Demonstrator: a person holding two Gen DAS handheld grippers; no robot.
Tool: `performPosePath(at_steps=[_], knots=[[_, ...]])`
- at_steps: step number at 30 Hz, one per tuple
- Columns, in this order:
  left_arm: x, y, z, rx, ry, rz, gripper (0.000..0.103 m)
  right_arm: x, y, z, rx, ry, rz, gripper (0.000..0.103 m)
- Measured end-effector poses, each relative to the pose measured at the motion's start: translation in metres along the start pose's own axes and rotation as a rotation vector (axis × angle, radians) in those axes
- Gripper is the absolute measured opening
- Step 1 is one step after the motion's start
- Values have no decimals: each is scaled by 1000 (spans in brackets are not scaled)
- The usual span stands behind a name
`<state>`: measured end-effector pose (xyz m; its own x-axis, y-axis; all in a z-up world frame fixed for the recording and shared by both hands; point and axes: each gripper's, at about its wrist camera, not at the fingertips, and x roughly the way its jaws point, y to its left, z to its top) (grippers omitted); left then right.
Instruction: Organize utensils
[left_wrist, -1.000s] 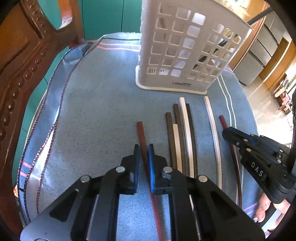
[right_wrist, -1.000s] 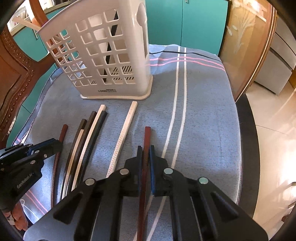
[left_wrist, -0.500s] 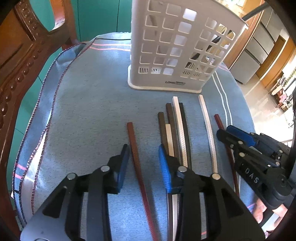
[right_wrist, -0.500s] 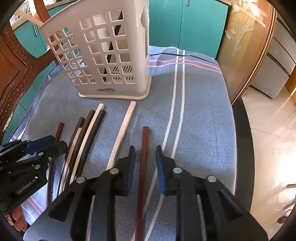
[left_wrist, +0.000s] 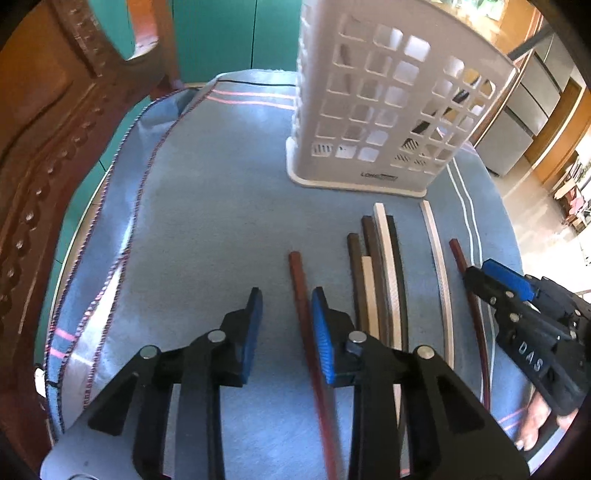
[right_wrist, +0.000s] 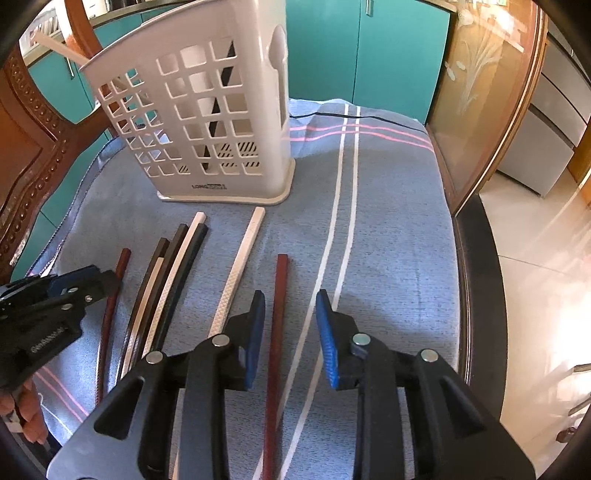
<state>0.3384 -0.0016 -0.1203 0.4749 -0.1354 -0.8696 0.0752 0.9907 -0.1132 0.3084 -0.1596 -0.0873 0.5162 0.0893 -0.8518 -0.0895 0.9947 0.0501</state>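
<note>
Fingers of my left gripper (left_wrist: 286, 325), shut on the red-brown chopstick (left_wrist: 300, 291) a second ago, now stand wide apart; it lies on the blue cloth (left_wrist: 207, 221) beside the right pad. The white basket (left_wrist: 388, 107) stands ahead.

My right gripper (right_wrist: 290, 328) has also opened, and the dark red chopstick (right_wrist: 279, 295) lies free between its fingers. The other chopsticks (right_wrist: 173, 273) lie to the left, near the basket (right_wrist: 207, 122).

Behind my table stood teal cabinet doors (right_wrist: 369, 55); a carved wooden chair (left_wrist: 44, 155) crowded its left edge, and sunlight glared off the pale floor (right_wrist: 535, 295).
</note>
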Motion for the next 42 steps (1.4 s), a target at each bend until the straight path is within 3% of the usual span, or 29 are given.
performPosePath(at_steps=[8, 13, 18, 24, 28, 42], knots=[[5, -31, 2, 49, -29, 78, 29, 12, 12, -3, -25, 6, -44, 29], [7, -38, 2, 70, -53, 102, 30, 14, 16, -2, -38, -13, -87, 37], [6, -38, 3, 77, -28, 76, 30, 16, 25, -2, -61, -15, -109, 38], [-4, -35, -11, 87, -26, 79, 46, 18, 28, 0, -55, -9, -89, 38], [-3, -33, -11, 95, -32, 72, 47, 19, 21, 3, -27, 1, -51, 38], [6, -24, 0, 106, -25, 61, 53, 23, 14, 9, -40, -2, -40, 38]])
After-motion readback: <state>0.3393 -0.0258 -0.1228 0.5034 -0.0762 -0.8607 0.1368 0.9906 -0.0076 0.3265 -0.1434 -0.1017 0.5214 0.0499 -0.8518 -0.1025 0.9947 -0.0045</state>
